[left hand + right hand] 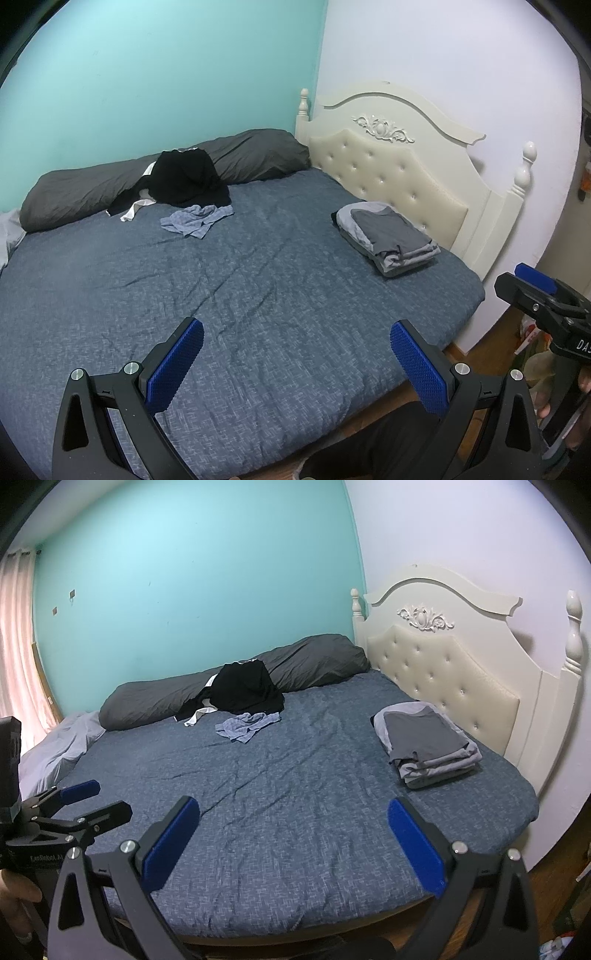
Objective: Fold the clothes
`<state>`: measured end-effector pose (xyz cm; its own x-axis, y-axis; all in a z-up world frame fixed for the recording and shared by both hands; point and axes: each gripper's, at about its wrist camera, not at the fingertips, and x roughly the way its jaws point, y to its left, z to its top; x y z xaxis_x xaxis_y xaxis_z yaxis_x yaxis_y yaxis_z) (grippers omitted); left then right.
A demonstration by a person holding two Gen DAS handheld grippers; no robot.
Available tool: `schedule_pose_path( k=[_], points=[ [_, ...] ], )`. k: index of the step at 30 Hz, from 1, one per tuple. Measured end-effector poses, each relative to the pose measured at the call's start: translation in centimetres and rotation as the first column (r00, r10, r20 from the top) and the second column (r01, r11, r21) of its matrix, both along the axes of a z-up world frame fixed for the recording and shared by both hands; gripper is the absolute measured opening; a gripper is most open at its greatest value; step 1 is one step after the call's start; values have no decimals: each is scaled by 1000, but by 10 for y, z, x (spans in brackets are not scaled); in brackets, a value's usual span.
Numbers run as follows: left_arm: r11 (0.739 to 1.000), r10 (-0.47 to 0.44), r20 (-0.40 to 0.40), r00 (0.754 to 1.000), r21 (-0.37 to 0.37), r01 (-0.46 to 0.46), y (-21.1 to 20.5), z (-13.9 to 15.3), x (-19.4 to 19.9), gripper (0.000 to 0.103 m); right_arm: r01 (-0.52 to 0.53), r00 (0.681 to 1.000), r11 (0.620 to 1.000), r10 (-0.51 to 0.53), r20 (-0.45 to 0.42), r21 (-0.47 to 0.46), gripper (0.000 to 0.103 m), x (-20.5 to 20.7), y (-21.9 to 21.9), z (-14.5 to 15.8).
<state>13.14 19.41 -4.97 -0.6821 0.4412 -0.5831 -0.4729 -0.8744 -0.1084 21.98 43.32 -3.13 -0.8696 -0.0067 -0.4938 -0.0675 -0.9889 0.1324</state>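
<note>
Nearest the cameras, both tools are empty: the left gripper (295,360) has its blue-padded fingers spread wide with nothing between them, and the right gripper (293,840) is spread the same way, also holding nothing. Both hang over the near edge of the bed (258,332), clear of any cloth. The stretch of blue patterned bedcover just beyond them is bare and only lightly creased, which looks like the working space for the next fold. Further on, off to the right and close to the cream headboard (399,173), sits a folded stack (391,240) of grey garments, squared up and layered; that part of the job appears done. Further back still, near the middle of the far side, a small blue-grey garment (197,221) lies crumpled on the cover, and just behind it, touching or overlapping it, a heap of black clothes (184,181) with a bit of white showing is piled against the long dark grey pillow (110,184). So, by my reading, at least two pieces are left to fold, perhaps more inside the black heap, which cannot be counted from here. Behind the pillow rises a turquoise wall (166,74); the wall behind the headboard is pale. A pink curtain (18,646) hangs at the far left in the right wrist view, and wooden floor shows beside the bed.
</note>
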Motion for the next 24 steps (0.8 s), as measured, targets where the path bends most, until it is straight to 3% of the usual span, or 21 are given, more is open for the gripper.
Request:
schedule_pose_path(
  k=[24],
  points=[
    [1000, -5, 11, 1000, -2, 5, 2, -2, -5, 103, 42, 999, 999, -42, 27, -5, 103, 3, 11, -9]
  ],
)
